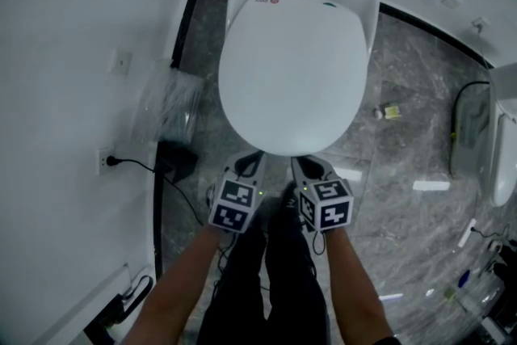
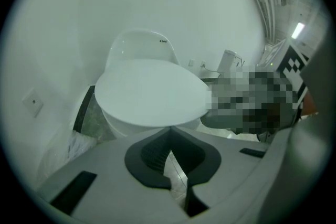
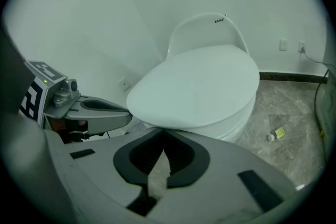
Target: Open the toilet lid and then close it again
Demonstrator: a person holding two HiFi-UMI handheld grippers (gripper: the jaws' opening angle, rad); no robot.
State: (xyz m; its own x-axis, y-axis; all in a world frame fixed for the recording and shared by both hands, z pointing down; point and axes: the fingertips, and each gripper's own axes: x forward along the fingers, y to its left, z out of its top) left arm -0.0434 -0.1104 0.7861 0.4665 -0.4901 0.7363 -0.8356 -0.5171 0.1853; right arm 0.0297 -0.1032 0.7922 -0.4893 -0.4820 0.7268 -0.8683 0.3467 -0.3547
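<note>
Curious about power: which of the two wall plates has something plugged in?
The plate nearer the person, with a black plug; the other plate, beside the toilet, is bare.

1. Left gripper (image 1: 249,161): grey body, black jaw pads; left cube (image 1: 236,205) with black-and-white square markers and a small green light.
2. Right gripper (image 1: 311,166): same build; right cube (image 1: 327,204), same markers.
3. Trousers (image 1: 266,279): dark.
</note>
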